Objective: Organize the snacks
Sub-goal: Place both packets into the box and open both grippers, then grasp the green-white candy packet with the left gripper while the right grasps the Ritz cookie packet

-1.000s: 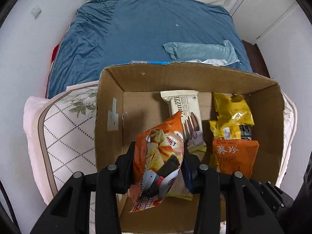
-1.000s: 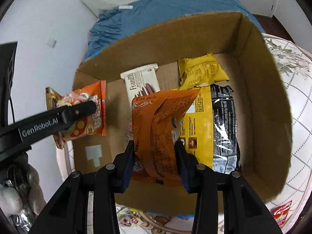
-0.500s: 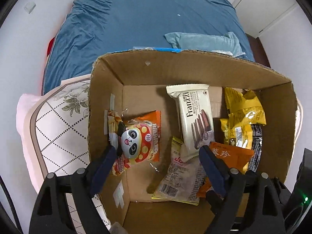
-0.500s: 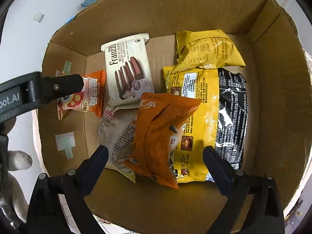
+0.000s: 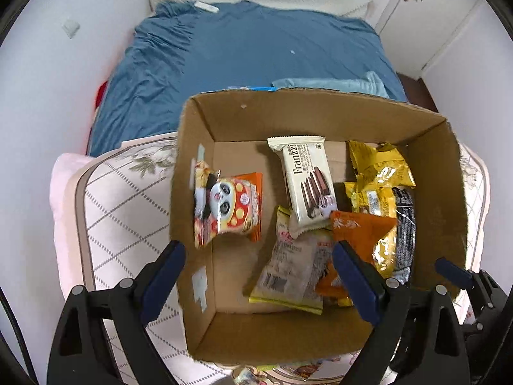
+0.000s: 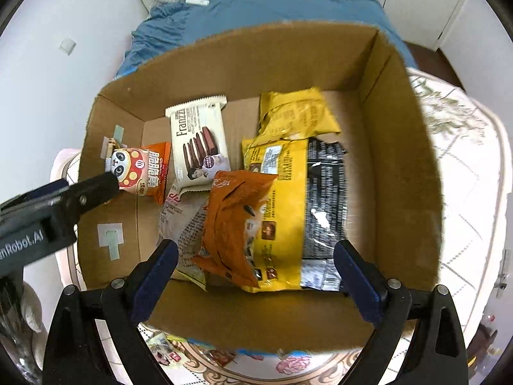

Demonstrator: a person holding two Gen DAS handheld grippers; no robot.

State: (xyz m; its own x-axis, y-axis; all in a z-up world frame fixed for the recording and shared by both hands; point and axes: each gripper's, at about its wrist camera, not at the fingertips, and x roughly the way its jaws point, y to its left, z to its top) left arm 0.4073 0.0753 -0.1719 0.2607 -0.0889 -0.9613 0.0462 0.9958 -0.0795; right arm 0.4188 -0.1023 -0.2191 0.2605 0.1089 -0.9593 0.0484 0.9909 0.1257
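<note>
Both sets of fingers have just opened wide and hold nothing – left gripper (image 5: 258, 264), right gripper (image 6: 256, 263). Below, the panda snack (image 5: 232, 205) and orange bag (image 6: 235, 221) lie in the cardboard box (image 5: 314, 117) on the bed (image 5: 256, 51).

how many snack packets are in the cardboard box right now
6, perhaps more hidden: panda packet left, Franzzi wafers back middle, pale packet under the orange packet, yellow pouch back right, yellow-black bag right.

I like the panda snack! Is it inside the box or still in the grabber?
Inside. The panda snack leans against the left wall of the cardboard box, and the left gripper is open, with nothing between its fingers.
</note>
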